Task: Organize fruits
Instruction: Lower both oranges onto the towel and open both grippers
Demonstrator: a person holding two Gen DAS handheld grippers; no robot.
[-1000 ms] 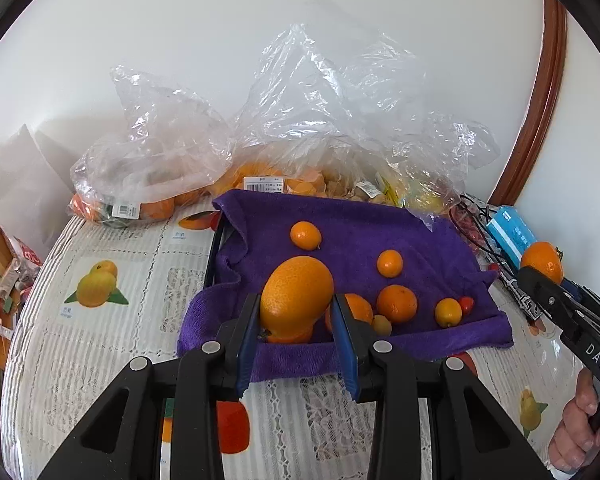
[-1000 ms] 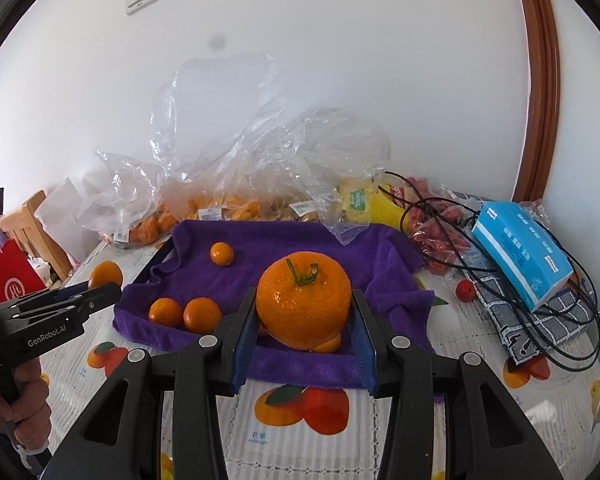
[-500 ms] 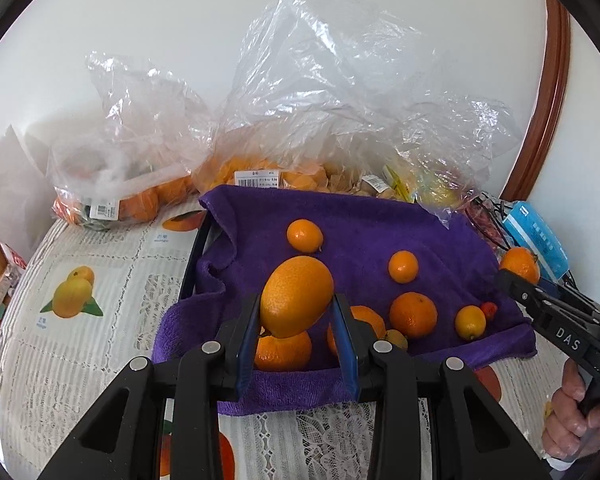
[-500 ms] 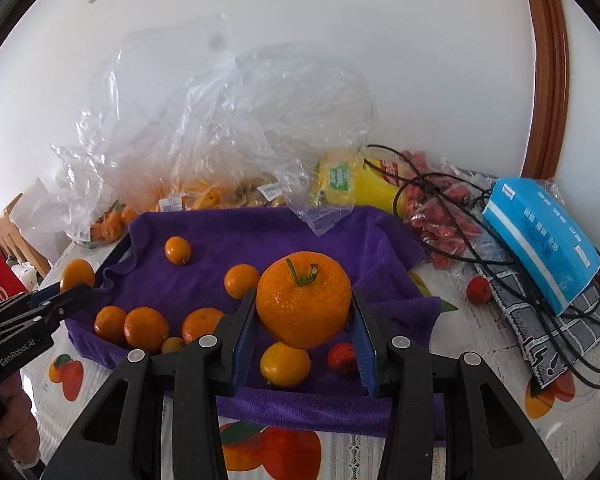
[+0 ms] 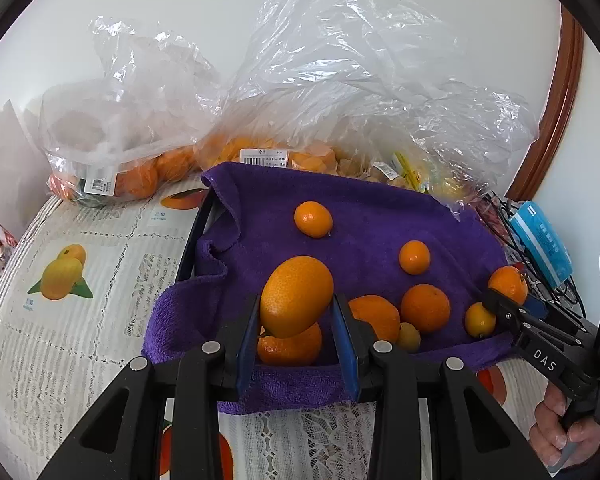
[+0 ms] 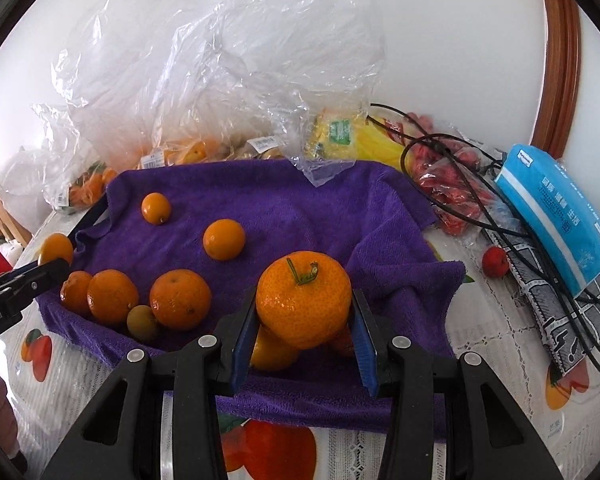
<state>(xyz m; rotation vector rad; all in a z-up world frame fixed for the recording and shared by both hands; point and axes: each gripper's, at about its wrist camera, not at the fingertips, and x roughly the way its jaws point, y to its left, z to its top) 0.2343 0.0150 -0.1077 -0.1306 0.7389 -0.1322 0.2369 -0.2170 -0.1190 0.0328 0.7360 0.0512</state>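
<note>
My left gripper is shut on an oval orange fruit, held just above the near left part of a purple towel that lines a dark tray. My right gripper is shut on a round mandarin with a green stem, low over the towel's near right part. Several small oranges lie loose on the towel, among them one right under the left fingers and one under the right fingers. Each gripper shows in the other's view, the right gripper and the left gripper, both carrying fruit.
Clear plastic bags of oranges and other fruit stand behind the tray against the wall. A blue tissue pack, black cables, a bag of red fruit and a loose red fruit lie to the right on the printed tablecloth.
Both grippers have come down and forward over the purple towel, each still holding its fruit. The fruits on the towel now appear nearer and larger.
</note>
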